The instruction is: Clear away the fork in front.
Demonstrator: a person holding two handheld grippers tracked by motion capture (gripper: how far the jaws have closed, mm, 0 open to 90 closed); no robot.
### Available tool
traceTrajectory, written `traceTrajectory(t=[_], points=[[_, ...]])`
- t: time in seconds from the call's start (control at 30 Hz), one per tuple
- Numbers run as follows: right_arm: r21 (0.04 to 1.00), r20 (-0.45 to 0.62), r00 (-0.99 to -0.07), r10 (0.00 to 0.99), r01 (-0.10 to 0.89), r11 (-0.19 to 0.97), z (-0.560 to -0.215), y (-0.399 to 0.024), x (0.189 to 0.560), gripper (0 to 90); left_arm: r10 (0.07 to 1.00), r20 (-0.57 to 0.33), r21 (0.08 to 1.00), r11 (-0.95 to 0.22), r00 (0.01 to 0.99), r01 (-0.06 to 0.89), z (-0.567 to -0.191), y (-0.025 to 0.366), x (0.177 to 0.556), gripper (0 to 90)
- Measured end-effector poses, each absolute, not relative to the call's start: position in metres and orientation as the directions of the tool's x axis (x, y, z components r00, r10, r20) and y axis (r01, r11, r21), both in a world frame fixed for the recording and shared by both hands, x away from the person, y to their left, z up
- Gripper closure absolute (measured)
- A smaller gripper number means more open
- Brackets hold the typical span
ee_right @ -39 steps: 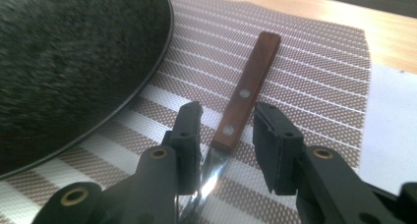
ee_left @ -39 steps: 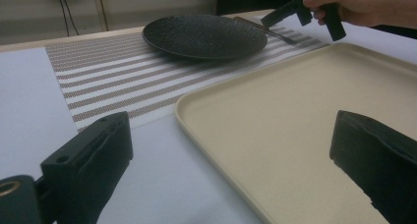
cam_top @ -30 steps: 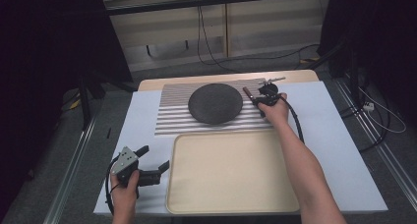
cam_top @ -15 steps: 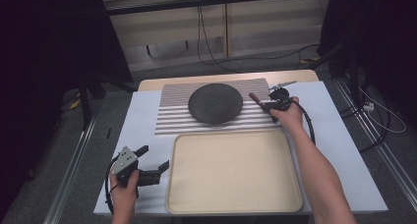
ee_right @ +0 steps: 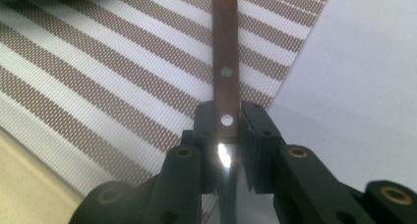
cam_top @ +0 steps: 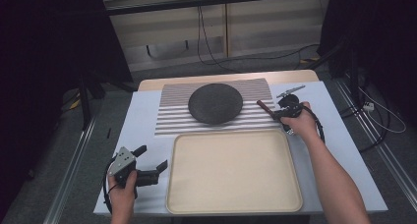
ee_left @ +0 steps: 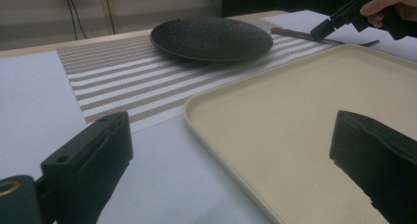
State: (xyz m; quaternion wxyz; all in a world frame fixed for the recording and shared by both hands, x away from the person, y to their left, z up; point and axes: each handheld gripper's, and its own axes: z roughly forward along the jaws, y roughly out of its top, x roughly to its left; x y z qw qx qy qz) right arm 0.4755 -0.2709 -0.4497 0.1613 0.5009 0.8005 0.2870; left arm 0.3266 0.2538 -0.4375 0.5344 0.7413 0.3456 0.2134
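Count on the table: one knife (ee_right: pixel 224 62), one dark round plate (cam_top: pixel 215 102), one beige tray (cam_top: pixel 234 171), one striped placemat (cam_top: pixel 173 117), two hand-held grippers. No brand, label or writing can be read on any of them. The right gripper (cam_top: pixel 278 113) is clamped on the knife where the wooden handle meets the blade (two metal rivets show on the handle in the right gripper view); the handle points away from the jaws over the right edge of the placemat, just right of the plate, and the blade runs back between the jaws. The left gripper (cam_top: pixel 152 166) sits at the near left of the table, just left of the tray, its jaws spread wide with nothing between them. The plate rests on the placemat at the far middle; the tray lies near, just in front of the placemat.
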Motion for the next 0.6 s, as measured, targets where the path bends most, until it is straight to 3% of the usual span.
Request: traceTrajectory(t=[0.6], points=[[0.592,0.043,-0.424,0.905,0.74,0.319,-0.4496,-0.269,0.4773,77.7,0.738,-0.054,0.94,-0.19,0.673,0.284,-0.4369,0.2517,0.3279,2.8]])
